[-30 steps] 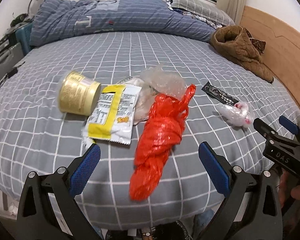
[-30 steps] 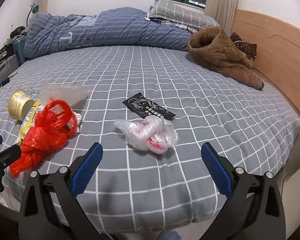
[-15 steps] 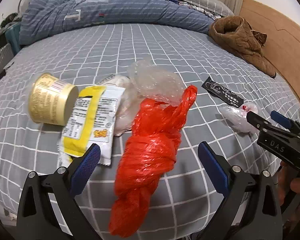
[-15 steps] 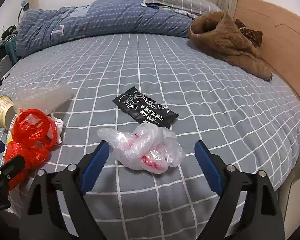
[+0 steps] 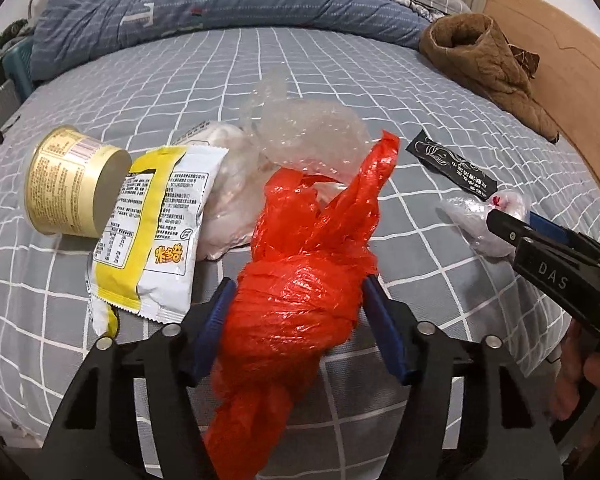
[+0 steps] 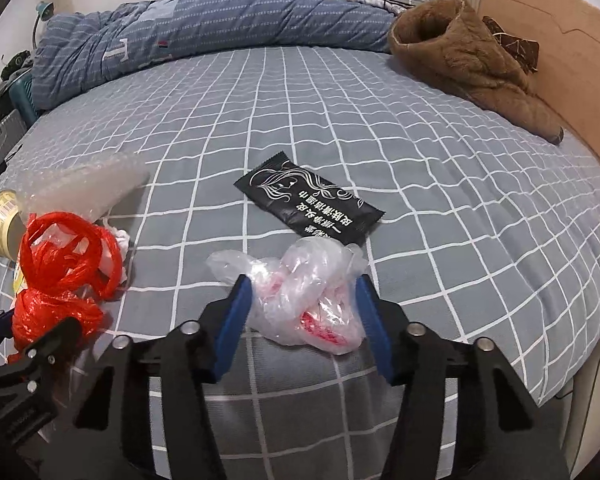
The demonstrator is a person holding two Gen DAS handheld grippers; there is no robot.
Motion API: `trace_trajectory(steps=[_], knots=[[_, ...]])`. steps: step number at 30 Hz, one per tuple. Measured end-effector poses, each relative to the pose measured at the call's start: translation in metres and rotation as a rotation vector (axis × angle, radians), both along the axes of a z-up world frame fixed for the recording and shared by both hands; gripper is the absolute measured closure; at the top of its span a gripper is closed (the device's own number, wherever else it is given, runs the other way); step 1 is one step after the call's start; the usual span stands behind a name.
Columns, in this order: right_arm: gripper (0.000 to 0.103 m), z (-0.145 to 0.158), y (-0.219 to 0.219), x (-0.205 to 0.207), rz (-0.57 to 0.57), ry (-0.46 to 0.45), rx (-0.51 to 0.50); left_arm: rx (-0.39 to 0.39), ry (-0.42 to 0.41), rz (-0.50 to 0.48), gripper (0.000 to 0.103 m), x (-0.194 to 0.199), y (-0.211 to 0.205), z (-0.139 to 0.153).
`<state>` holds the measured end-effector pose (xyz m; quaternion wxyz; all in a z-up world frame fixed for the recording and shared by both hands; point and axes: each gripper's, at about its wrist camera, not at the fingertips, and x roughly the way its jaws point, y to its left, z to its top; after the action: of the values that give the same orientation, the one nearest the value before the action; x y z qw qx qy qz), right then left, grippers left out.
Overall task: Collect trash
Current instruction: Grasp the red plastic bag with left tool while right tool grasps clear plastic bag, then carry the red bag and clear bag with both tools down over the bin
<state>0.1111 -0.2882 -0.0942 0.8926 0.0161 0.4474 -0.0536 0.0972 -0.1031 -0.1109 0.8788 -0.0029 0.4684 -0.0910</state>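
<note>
Red knotted bag [image 5: 296,300] lies lengthwise between the closing left gripper [image 5: 296,304], handles pointing away.

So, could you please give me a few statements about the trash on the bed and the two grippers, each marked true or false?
1. The red plastic bag sits between the closing jaws of the left gripper. True.
2. The right gripper is closing around the black sachet. False: around the clear plastic bag.
3. The yellow tub stands upright. False: it lies on its side.
4. A brown garment lies near the headboard. True.
</note>
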Motion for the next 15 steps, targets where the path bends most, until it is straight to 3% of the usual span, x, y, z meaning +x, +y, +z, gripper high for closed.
trace_trajectory(steps=[5, 15], knots=[[0.06, 0.002, 0.001, -0.001, -0.001, -0.002, 0.004, -0.007, -0.004, -0.007, 0.048, -0.001, 0.001, 0.001], [0.06, 0.016, -0.001, -0.01, -0.019, -0.038, 0.016, -0.03, -0.024, -0.02, 0.049, -0.012, 0.004, 0.015]])
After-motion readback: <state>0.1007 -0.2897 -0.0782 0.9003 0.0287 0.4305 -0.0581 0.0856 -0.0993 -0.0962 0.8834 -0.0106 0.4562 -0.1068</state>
